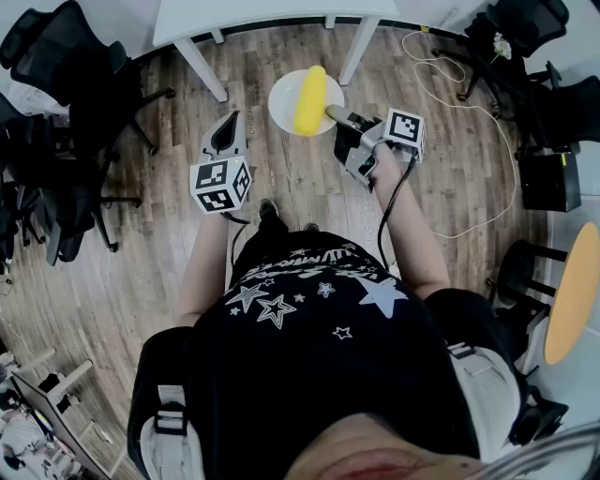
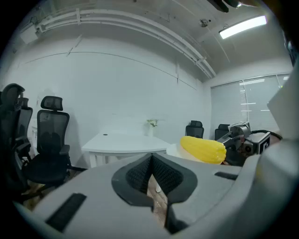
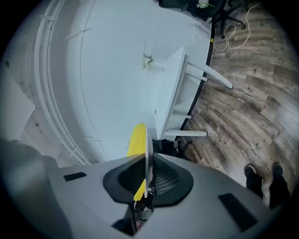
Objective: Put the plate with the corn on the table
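Observation:
A white plate [image 1: 283, 101] carries a yellow corn cob [image 1: 309, 99] and hangs in the air above the wooden floor, short of the white table [image 1: 272, 14]. My right gripper [image 1: 339, 119] is shut on the plate's right rim; in the right gripper view the plate [image 3: 147, 154] stands edge-on between the pads with the corn [image 3: 137, 140] on its left face. My left gripper [image 1: 226, 139] is shut and holds nothing, to the left of the plate. From the left gripper view the corn [image 2: 203, 149] and the right gripper [image 2: 243, 140] show at the right, the table [image 2: 124, 141] beyond.
Black office chairs [image 1: 56, 112] crowd the left side, and more chairs [image 1: 525, 37] stand at the far right. A white cable [image 1: 487, 112] loops over the floor on the right. A black box [image 1: 548, 178] and a round yellow tabletop [image 1: 572, 291] lie at the right edge.

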